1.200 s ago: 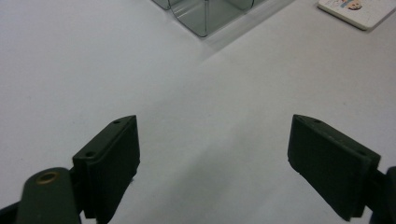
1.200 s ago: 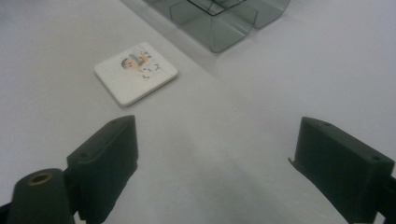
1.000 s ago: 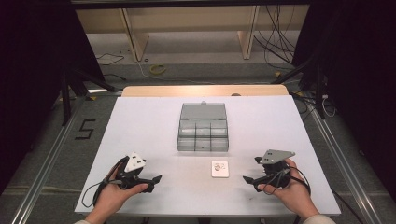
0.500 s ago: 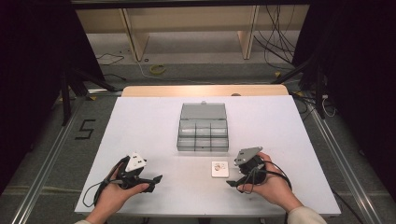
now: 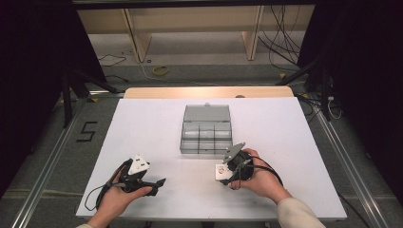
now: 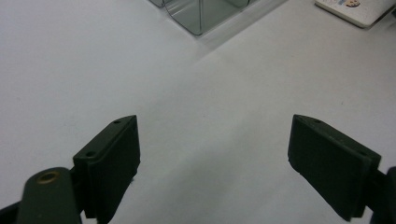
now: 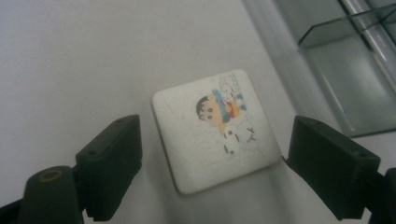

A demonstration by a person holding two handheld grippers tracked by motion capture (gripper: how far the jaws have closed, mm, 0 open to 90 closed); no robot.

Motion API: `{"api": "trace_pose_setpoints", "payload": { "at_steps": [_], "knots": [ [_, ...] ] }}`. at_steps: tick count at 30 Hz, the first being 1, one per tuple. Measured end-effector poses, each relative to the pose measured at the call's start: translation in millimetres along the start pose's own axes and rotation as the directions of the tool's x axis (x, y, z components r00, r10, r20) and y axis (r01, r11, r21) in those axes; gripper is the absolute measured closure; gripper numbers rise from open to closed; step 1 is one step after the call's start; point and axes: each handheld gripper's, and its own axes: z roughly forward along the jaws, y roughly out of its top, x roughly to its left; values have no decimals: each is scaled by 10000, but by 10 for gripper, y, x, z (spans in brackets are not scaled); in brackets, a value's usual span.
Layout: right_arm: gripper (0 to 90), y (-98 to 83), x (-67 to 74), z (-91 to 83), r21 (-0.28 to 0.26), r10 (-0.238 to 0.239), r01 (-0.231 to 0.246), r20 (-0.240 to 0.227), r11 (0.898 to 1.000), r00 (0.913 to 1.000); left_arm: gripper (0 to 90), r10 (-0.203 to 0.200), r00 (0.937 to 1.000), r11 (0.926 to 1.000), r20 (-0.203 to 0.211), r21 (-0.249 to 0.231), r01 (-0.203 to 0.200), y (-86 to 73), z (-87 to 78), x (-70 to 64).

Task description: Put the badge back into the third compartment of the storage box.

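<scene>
1. While the left gripper [image 5: 159, 181] rests low at the table's [image 5: 142, 123] near-left corner, its jaws stand wide apart with nothing between them; bare tabletop lies ahead in the left gripper view [image 6: 212, 154]. It sits where it did a second ago.
2. At centre stands the clear box [image 5: 206, 135], lid [image 5: 207, 113] swung back, compartments apparently empty. Unmoved.
3. Just in front of the box's near-right corner lies the tile [image 7: 215, 129]: small, white, squarish, flat on the table, cartoon print up. No real long axis, so either pair of opposite edges should serve.
4. The right gripper [image 5: 223, 176] hangs right over the tile, pointing down at it. In the right gripper view [image 7: 212, 161] the jaws are spread, one to each side of the tile, apart from it; the tile sits turned slightly askew to the jaw line. Nothing gripped yet.
5. Change: a second ago the right hand [image 5: 259, 175] was out near the table's right edge; it has since swung in leftward to the tile.
6. My read: the right gripper is plainly the nearer, and the coming move is lower, then close.
</scene>
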Motion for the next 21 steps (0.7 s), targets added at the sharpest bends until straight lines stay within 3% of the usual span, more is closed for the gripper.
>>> {"api": "trace_pose_setpoints", "payload": {
  "at_steps": [6, 12, 21],
  "knots": [
    [240, 84, -37, 61, 325, -63, 75, -375, 9994, 9993, 163, 16, 10000, 10000, 31, -8, -16, 1, 1, -2],
    [245, 82, -93, 80, 435, 163, -133, -677, 9990, 9976, 164, 21, 10000, 10000, 38, -4, -21, 1, 2, -2],
    [331, 120, -108, 63, 748, 95, -47, -649, 9972, 9978, 164, 59, 10000, 10000, 10, -26, -59, 3, 5, -7]
  ]
}}
